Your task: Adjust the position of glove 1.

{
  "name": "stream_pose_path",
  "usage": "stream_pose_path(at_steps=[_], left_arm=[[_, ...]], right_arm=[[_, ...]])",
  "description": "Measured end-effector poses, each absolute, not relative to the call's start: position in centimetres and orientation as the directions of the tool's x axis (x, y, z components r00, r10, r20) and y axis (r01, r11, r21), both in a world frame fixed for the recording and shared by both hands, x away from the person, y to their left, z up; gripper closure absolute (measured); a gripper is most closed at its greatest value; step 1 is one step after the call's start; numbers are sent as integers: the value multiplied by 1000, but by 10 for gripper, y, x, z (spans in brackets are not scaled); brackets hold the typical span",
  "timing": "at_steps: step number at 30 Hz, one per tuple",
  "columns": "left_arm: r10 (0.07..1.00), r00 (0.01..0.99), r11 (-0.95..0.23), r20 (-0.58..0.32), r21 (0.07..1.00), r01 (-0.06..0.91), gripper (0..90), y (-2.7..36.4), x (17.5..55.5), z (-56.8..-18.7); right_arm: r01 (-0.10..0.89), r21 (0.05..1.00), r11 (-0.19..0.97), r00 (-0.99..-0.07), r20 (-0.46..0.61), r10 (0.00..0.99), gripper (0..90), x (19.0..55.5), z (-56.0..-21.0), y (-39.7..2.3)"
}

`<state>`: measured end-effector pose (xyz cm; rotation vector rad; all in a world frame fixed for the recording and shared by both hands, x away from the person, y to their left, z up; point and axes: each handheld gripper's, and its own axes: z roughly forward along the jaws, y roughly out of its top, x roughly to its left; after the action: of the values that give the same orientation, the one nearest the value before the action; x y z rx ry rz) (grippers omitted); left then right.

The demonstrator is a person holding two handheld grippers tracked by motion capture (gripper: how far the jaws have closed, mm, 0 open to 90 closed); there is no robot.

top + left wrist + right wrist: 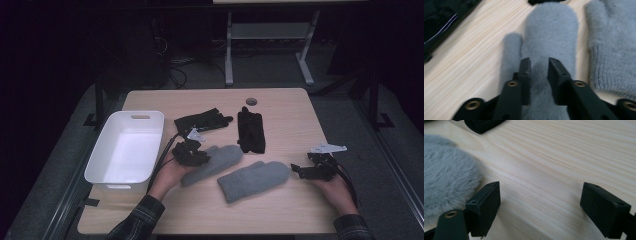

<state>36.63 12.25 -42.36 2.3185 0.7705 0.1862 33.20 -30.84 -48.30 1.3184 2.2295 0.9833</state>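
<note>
My left claw (537, 62) is pinched on the fur of the left grey mitten (214, 162), which lies flat on the surface a little toward the near edge from the middle, just beside the bin. In the left gripper view its jaws stand close together with a ridge of the pile caught between them, near the cuff end, the thumb off to one side. I judge this to be the grasping step: the mitten is gripped but not yet lifted.

My right claw (540, 202) is released, jaws wide apart over bare wood, just beside the tip of the second grey mitten (254, 179), toward the right edge.

Next I think I must lift straight up, firmly enough that the soft pile does not slip out, and carry the mitten leftward.

The white bin (106, 172) at the left edge holds nothing. Two black gloves (251, 131) lie toward the far edge.
</note>
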Motion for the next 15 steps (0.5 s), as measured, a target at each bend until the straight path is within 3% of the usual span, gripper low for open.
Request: stream_pose_path(at_steps=[9, 12, 15], left_arm=[[502, 865, -673, -15, 621, 402, 368, 110, 370, -439], [486, 874, -691, 12, 618, 375, 331, 106, 370, -445], [473, 880, -718, 52, 601, 350, 352, 102, 367, -451]], right_arm=[[610, 725, 319, -495, 34, 868, 164, 332, -483, -308], [611, 724, 319, -494, 35, 869, 164, 332, -483, -308], [611, 725, 319, -495, 35, 868, 163, 332, -483, -308]])
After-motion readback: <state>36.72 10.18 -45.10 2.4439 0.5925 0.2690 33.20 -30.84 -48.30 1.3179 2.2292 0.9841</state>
